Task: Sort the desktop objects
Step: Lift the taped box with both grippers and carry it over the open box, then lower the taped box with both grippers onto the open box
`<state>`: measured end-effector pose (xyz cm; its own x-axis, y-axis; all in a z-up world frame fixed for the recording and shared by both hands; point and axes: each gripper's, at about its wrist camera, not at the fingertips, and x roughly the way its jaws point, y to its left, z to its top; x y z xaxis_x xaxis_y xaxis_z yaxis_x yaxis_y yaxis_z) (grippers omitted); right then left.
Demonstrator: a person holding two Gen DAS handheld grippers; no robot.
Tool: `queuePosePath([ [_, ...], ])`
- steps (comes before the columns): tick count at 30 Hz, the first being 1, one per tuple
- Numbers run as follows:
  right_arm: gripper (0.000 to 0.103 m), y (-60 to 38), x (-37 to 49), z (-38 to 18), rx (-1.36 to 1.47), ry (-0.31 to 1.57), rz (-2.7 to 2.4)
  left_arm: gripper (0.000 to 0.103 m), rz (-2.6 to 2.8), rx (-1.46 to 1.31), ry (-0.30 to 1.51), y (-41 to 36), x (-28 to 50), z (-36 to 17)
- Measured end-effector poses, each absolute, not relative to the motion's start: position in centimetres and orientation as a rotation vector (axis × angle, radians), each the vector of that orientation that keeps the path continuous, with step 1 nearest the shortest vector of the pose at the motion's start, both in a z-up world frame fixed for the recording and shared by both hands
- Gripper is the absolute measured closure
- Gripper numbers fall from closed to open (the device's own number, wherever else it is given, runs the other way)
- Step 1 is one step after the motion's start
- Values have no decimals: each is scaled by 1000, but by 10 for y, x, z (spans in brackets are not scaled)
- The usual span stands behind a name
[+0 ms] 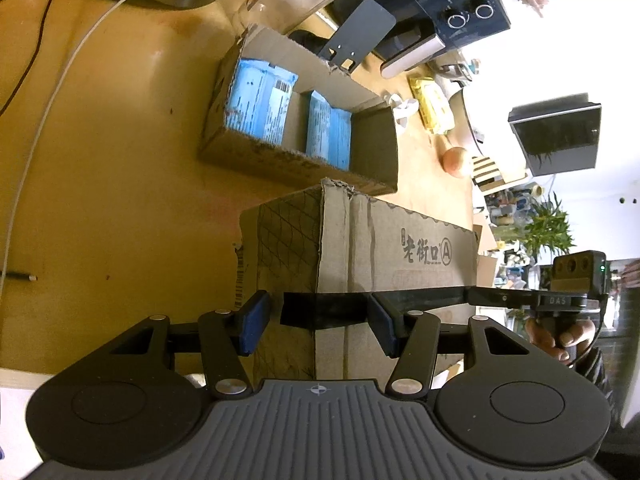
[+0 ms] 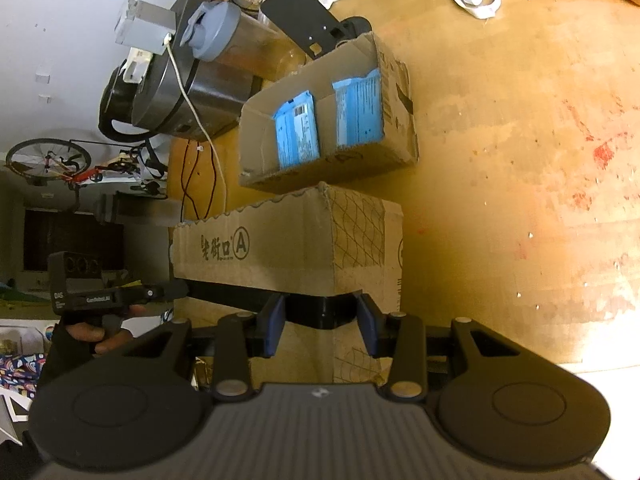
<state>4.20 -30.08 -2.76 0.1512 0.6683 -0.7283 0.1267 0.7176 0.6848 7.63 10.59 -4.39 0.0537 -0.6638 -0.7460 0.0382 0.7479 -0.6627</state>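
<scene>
Nearest the left wrist camera, the left gripper (image 1: 316,322) stands with its jaws wide, the blue pads (image 1: 254,326) apart on either side of a corner edge of the closed cardboard box (image 1: 400,256), which bears printed characters and a circled A. A black band (image 1: 320,312) lies across that corner between the jaws; whether either pad touches the box I cannot tell. Beyond the jaws and slightly left sits an open cardboard box (image 1: 296,160) with two blue packets (image 1: 260,100) standing in it, on the wooden table (image 1: 120,160). Left of the jaws a white cable (image 1: 52,92) runs across the table. Far right of the jaws, a hand (image 1: 560,336) holds the other gripper's handle. In the right wrist view, the right gripper (image 2: 322,326) is likewise spread wide around the opposite corner of the same box (image 2: 280,248), the black band (image 2: 320,314) between its pads. Left of these jaws a gloved hand (image 2: 88,336) grips the left tool; beyond the jaws the open box (image 2: 328,120) shows the blue packets (image 2: 298,132).
</scene>
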Motion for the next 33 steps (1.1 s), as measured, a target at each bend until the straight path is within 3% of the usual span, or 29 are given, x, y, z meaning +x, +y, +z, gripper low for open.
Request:
queuePosePath([
  [33, 68, -293, 123, -23, 699, 1363, 440, 51, -566, -536, 1408, 111, 152, -38],
])
